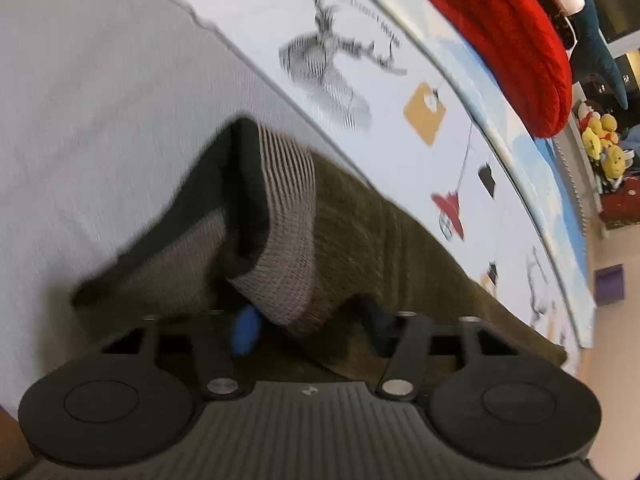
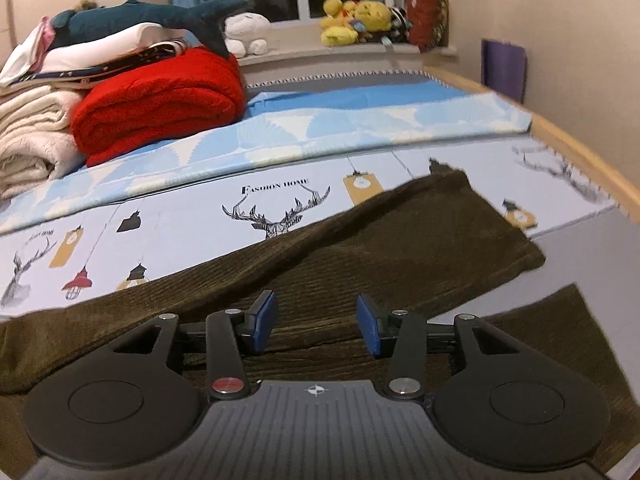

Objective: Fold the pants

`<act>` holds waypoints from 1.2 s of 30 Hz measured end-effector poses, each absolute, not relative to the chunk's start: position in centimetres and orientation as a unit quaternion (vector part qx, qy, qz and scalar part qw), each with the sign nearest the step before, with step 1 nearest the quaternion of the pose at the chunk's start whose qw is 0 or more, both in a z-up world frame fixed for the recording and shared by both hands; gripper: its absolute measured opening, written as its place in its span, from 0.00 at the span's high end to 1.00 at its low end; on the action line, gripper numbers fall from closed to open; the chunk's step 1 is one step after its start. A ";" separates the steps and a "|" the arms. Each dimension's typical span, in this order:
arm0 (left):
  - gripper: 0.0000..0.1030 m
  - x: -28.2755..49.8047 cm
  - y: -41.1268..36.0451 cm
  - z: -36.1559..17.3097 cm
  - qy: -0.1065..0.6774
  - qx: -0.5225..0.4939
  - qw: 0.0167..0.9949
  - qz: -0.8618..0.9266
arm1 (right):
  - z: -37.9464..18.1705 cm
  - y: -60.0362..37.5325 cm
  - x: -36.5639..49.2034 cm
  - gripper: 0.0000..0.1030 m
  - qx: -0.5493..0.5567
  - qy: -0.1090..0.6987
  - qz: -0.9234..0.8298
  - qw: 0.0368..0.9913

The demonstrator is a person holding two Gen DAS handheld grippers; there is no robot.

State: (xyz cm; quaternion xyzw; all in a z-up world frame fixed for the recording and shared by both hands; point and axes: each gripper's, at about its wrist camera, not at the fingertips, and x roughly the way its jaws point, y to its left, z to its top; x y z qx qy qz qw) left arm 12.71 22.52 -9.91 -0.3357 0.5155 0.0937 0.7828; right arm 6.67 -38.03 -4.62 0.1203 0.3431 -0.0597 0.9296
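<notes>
**Pants fold: left end in the jaws, right end not yet gripped**

Left wrist view: the left gripper (image 1: pixel 312 320) points steeply down at the waist end of the dark olive-brown corduroy pants (image 1: pixel 384 232). The grey ribbed elastic waistband (image 1: pixel 286 216), black-lined, bunches up between the 2 fingers. 1 blue pad (image 1: pixel 245 330) shows; the other is buried in cloth. Jaws stand narrow, and whether they pinch the band cannot be told through the blur.

Right wrist view: the right gripper (image 2: pixel 316 326) hovers over the legs, which lie slantwise across the pale printed bed sheet (image 2: pixel 192 216). Its fingers stand moderately apart, both blue pads bare, nothing held.

Judgement: the step is securing both ends before the fold. Next, the right must descend and close on cloth.
</notes>
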 end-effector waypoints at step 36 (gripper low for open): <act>0.76 14.5 21.6 -9.3 0.527 -0.247 0.806 0.110 | -13.1 -38.8 23.5 0.96 0.267 0.376 -0.072 0.884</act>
